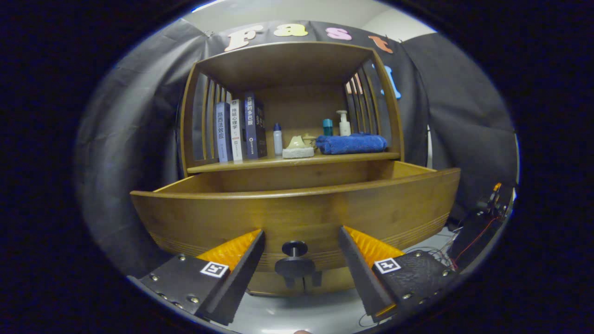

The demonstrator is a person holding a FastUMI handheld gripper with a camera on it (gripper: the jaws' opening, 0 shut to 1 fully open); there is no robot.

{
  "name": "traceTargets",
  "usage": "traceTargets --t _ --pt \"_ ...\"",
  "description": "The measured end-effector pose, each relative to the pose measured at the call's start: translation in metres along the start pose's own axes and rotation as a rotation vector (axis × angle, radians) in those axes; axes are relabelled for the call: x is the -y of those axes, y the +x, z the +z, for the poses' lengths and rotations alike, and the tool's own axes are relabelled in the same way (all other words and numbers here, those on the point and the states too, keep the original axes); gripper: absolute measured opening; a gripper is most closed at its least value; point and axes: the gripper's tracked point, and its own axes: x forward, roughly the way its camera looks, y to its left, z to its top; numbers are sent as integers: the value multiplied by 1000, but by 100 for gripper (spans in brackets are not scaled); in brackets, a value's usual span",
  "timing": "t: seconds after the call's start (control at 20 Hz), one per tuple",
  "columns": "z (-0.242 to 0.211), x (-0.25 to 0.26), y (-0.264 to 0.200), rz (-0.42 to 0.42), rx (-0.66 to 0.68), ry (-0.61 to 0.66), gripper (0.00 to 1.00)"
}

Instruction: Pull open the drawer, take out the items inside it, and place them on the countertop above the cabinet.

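Note:
A wooden cabinet stands ahead with its drawer (297, 211) pulled out toward me; the inside of the drawer is hidden behind its curved front. A dark round knob (294, 262) sits low on the drawer front, between my fingers and touched by neither. My gripper (301, 239) is open, its fingertips close to the drawer front on either side of the knob. Above the drawer runs the countertop (260, 162), roofed by a slatted wooden shelf frame.
On the countertop stand three upright books (240, 132), a small white bottle (277, 139), a pale soap-like block on a dish (298, 147), a folded blue towel (351, 143), a teal-capped jar (327, 126) and a pump bottle (344, 123). Cables and equipment (482, 218) lie to the right.

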Motion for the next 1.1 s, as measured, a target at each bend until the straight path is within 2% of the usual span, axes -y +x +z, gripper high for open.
traceTargets --t 0.1,0.15,0.45,1.1 --pt "11 -1 21 -2 56 -31 99" --pt "5 -2 37 -2 23 -47 99" --pt "12 -7 77 -2 95 -37 99" --pt "14 -13 126 -8 173 -132 99"
